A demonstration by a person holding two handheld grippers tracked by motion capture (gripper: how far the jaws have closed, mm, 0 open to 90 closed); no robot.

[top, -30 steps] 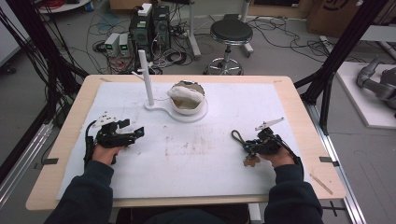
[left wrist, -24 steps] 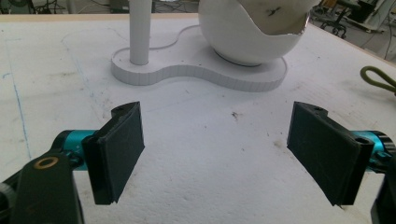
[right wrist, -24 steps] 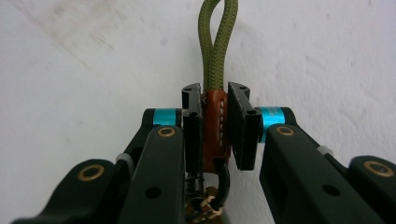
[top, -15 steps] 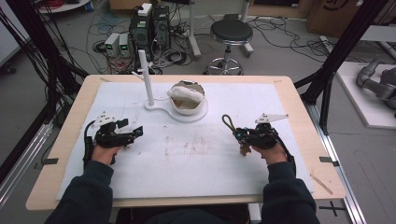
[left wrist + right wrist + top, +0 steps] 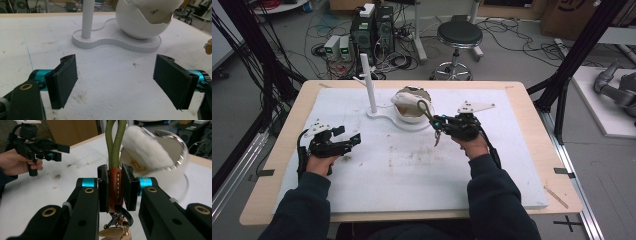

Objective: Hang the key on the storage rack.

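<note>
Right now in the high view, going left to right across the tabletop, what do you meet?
left gripper → white post → white bowl → keychain → right gripper

The high view looks down from above the person's side. Both gripper views sit low and close, and all three share the white bowl.

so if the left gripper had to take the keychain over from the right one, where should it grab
Probably the olive rope loop. It stands free above the right gripper, whose jaws are clamped on the brown leather sleeve, while the keys dangle below. The left gripper, jaws open, could come in from the side and pinch both strands across, well above the sleeve.
</note>
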